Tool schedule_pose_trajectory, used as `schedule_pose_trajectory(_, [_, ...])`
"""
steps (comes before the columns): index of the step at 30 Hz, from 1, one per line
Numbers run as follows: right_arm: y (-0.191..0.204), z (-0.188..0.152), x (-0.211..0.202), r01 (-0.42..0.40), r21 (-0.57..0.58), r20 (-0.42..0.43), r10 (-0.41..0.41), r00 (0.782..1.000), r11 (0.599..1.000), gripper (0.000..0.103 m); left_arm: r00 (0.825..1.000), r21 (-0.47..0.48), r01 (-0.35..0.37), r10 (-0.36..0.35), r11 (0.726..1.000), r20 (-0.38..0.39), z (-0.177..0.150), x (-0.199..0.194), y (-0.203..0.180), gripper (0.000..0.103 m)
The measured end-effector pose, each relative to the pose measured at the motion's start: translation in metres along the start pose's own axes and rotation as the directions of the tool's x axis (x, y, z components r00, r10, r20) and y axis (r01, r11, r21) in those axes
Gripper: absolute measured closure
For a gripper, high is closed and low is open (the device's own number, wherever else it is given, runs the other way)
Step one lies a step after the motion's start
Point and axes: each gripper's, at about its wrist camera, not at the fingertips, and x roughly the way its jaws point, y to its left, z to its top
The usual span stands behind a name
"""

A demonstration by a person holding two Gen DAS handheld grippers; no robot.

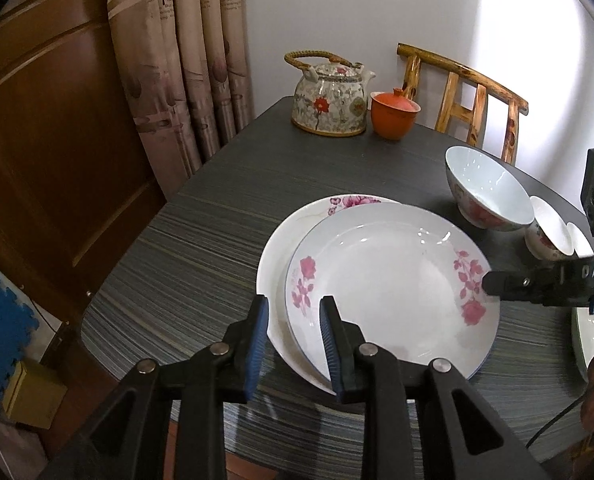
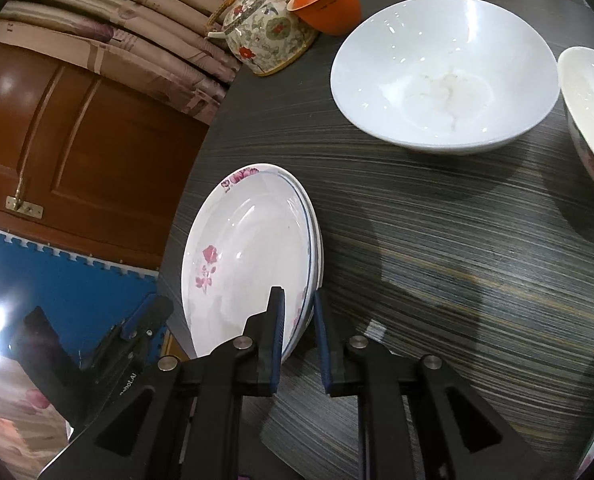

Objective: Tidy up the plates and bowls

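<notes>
Two white plates with pink flowers lie stacked on the dark table, the top plate [image 1: 393, 280] shifted right over the bottom plate [image 1: 273, 264]. My left gripper [image 1: 293, 308] is open, its jaws astride the near left rims of both plates. My right gripper [image 2: 299, 304] is open too, its jaws either side of the stack's rim [image 2: 309, 240]; it shows at the plate's right edge in the left wrist view [image 1: 493, 284]. A large white bowl [image 2: 441, 72] and a smaller flowered bowl [image 2: 593, 112] stand beyond.
A floral teapot [image 1: 329, 100] and an orange lidded cup [image 1: 393, 114] stand at the table's far end. A wooden chair [image 1: 465, 92] sits behind. Another white dish [image 1: 585, 336] lies at the right edge. A wooden door and curtain are to the left.
</notes>
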Motion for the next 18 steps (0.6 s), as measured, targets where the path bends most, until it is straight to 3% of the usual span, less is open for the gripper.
schedule_pose_trajectory(3, [0.007, -0.002, 0.004, 0.030, -0.029, -0.002, -0.030, 1.000, 0.999, 0.087, 1.000, -0.002, 0.001, -0.001, 1.000, 0.004, 0.001, 0.000, 0.001, 0.070])
schedule_pose_trajectory(10, [0.016, -0.002, 0.013, 0.066, -0.068, -0.007, -0.066, 0.998, 0.995, 0.086, 1.000, 0.009, 0.006, -0.006, 1.000, 0.002, 0.002, 0.001, -0.001, 0.069])
schedule_pose_trajectory(18, [0.016, -0.007, 0.003, 0.041, -0.048, 0.031, -0.039, 0.999, 0.998, 0.086, 1.000, 0.023, 0.008, -0.008, 1.000, 0.006, 0.001, 0.001, -0.006, 0.069])
